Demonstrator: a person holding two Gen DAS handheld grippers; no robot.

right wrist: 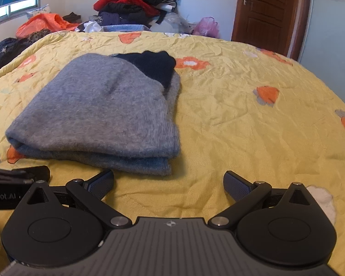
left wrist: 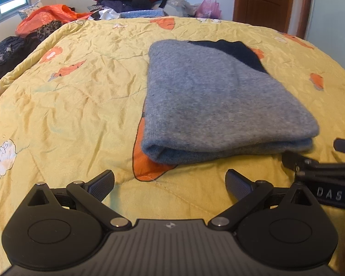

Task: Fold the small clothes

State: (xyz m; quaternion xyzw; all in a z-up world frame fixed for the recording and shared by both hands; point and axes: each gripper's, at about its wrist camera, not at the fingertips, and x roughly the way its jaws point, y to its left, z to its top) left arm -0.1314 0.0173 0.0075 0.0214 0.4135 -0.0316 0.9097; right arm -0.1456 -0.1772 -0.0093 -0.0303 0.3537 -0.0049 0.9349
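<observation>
The grey sweater [left wrist: 218, 101] lies folded into a thick, roughly rectangular bundle on the yellow quilt [left wrist: 69, 105], toward the near edge of the bed and about midway across it. Its layers show as stacked folds along the near side, and a dark navy part [left wrist: 237, 50] peeks out at the far end. The edges look fairly even, though the right side, seen in the right wrist view, shows an inner layer sticking out a little past the top one.

The left gripper [left wrist: 170, 185] sits just short of the bundle's near edge with its fingers spread wide and nothing between them. The right gripper [right wrist: 169, 184] is likewise spread wide and empty, off the bundle's near right corner; its tip also shows at the right edge of the left wrist view, near but apparently not touching the sweater. Neither gripper holds cloth.

Judging by this, the folding of this garment looks finished or nearly so: the bundle is compact, lies flat, and both grippers are clear of it. What may be left is a small tidy of the uneven right edge, or moving the bundle aside.

Beyond the far edge of the bed a pile of clothes [right wrist: 135, 2] is heaped against the wall, with an orange bag [right wrist: 43, 23] and dark garments [left wrist: 9, 53] by the far left corner. If those belong to the task, much folding is left; the pictures do not settle that.
</observation>
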